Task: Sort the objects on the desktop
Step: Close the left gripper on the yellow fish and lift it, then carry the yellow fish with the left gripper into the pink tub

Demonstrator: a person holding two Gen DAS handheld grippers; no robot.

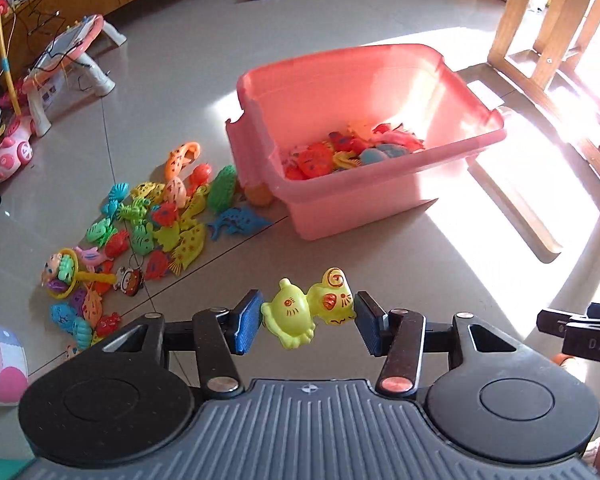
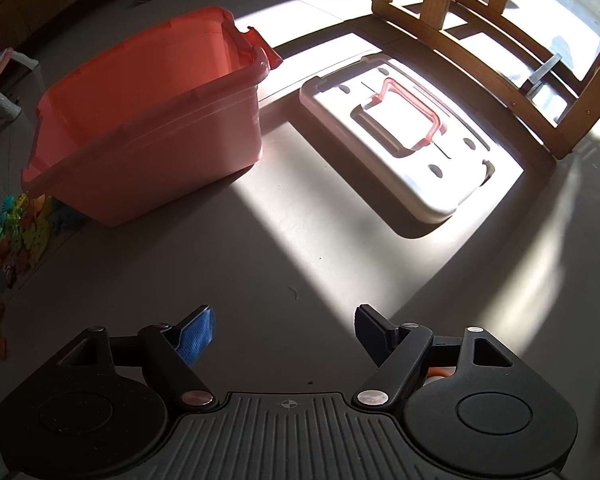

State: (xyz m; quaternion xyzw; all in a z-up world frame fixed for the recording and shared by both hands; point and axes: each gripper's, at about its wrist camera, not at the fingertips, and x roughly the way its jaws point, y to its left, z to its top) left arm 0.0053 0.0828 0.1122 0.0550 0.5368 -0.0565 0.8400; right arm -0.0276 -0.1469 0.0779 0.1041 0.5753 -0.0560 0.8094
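A: What did our left gripper (image 1: 308,316) hold?
B: We had its pads clamped on a yellow-green toy (image 1: 306,312), the pink bin (image 1: 380,168) at one o'clock.
A: And our right gripper (image 2: 286,326)?
B: It gaped wide with nothing between its fingers, the bin at eleven o'clock.

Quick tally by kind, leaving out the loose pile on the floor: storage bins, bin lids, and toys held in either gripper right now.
pink bin: 1
white lid: 1
yellow toys, pinched together in the left gripper: 2
toys in the right gripper, which is open: 0
Total: 4
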